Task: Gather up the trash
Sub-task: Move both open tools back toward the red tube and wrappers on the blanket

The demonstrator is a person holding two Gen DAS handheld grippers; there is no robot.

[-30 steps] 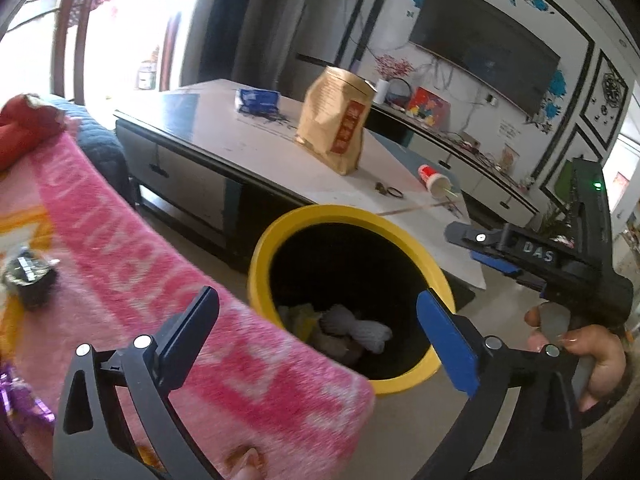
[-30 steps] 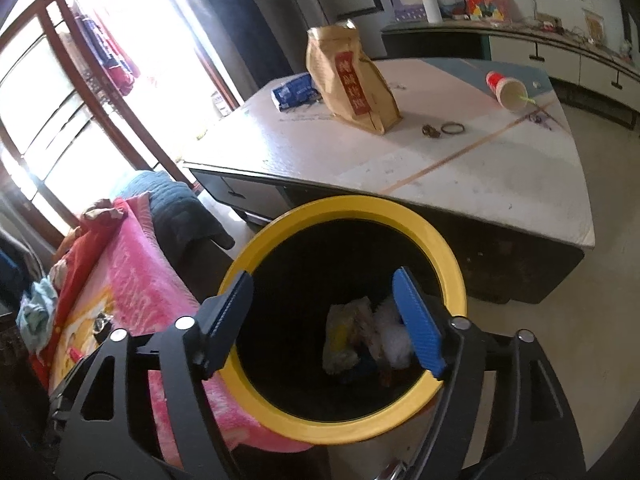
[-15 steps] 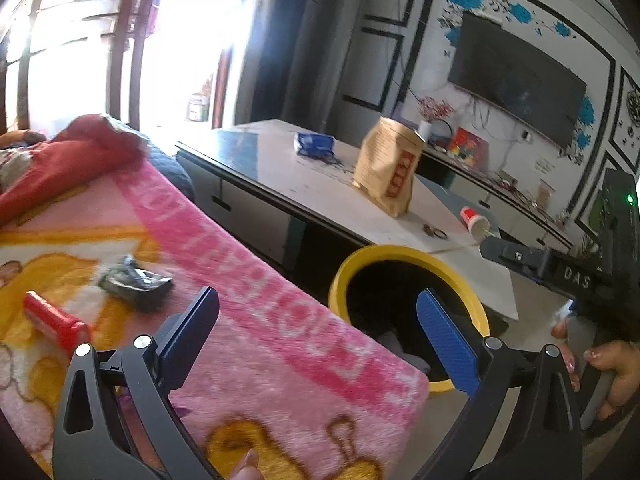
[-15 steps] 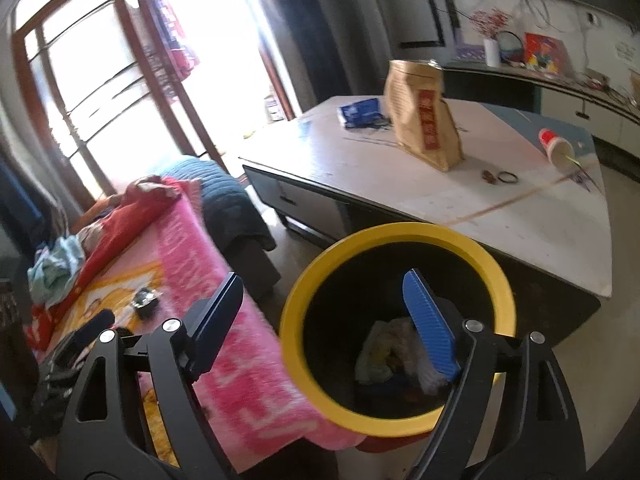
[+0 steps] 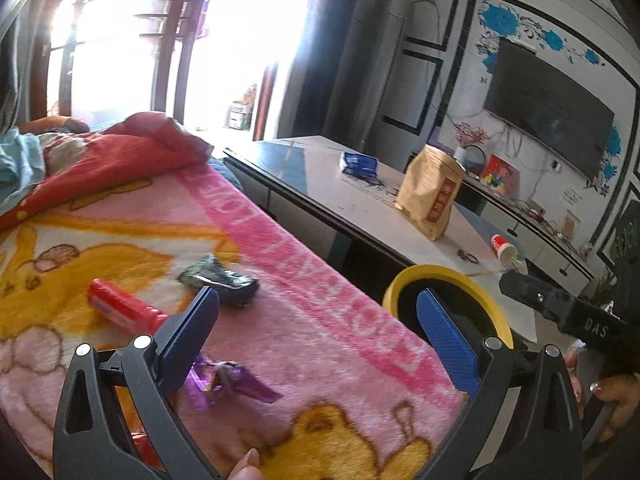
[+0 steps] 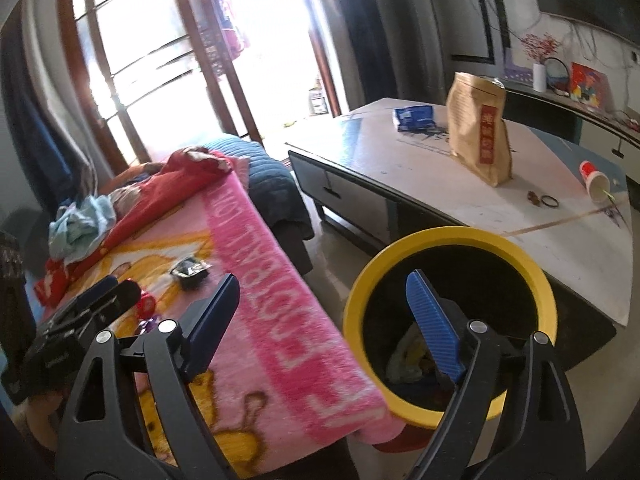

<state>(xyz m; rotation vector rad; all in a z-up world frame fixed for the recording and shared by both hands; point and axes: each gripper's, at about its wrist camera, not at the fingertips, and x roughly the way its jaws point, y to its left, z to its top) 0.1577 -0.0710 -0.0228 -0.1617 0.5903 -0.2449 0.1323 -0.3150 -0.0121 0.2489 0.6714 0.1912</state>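
Note:
A yellow-rimmed black bin (image 6: 452, 248) with trash inside stands on the floor beside a pink blanket (image 6: 256, 264); it also shows in the left wrist view (image 5: 440, 276). On the blanket lie a dark crumpled wrapper (image 5: 224, 278), a red tube (image 5: 120, 304) and a purple wrapper (image 5: 228, 384). My left gripper (image 5: 316, 340) is open and empty, hovering over the blanket near the purple wrapper. My right gripper (image 6: 324, 328) is open and empty, above the blanket's edge and the bin.
A low table (image 6: 420, 160) behind the bin holds a brown paper bag (image 6: 480, 132), a blue packet (image 6: 414, 116), a tipped paper cup (image 6: 596, 178) and hair ties (image 6: 550, 201). Red and blue clothes (image 6: 120, 200) pile at the blanket's far end.
Both grippers have swung left, away from the bin and over the blanket. The red tube and purple wrapper have come into the left wrist view. Both stay open.

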